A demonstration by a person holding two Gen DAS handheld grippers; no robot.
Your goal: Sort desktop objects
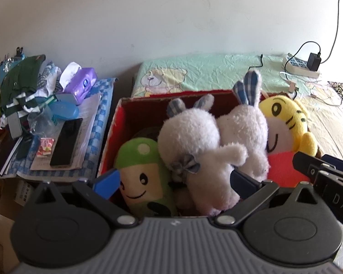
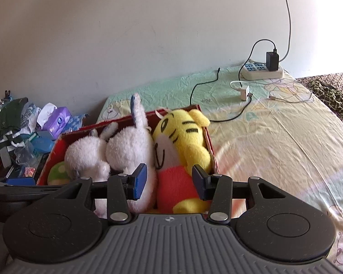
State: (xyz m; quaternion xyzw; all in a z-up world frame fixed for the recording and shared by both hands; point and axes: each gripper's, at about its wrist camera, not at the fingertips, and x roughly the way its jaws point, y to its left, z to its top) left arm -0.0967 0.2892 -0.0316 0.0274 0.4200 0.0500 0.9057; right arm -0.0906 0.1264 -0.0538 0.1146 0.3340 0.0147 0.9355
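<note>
Left wrist view: left gripper (image 1: 173,180) hovers, jaws wide, over plush toys (image 1: 194,141) packed in the red box (image 1: 116,123) on the bed; right gripper (image 2: 169,180), jaws wide, flanks the tiger (image 2: 183,141), likely tucking it in.

The left claw (image 1: 175,180) is hanging level with its blue-padded fingers (image 1: 107,182) spread wide, holding nothing. The right claw (image 2: 169,181) is hanging just beside it, its fingers (image 2: 140,178) parted too, gripping nothing.
</note>
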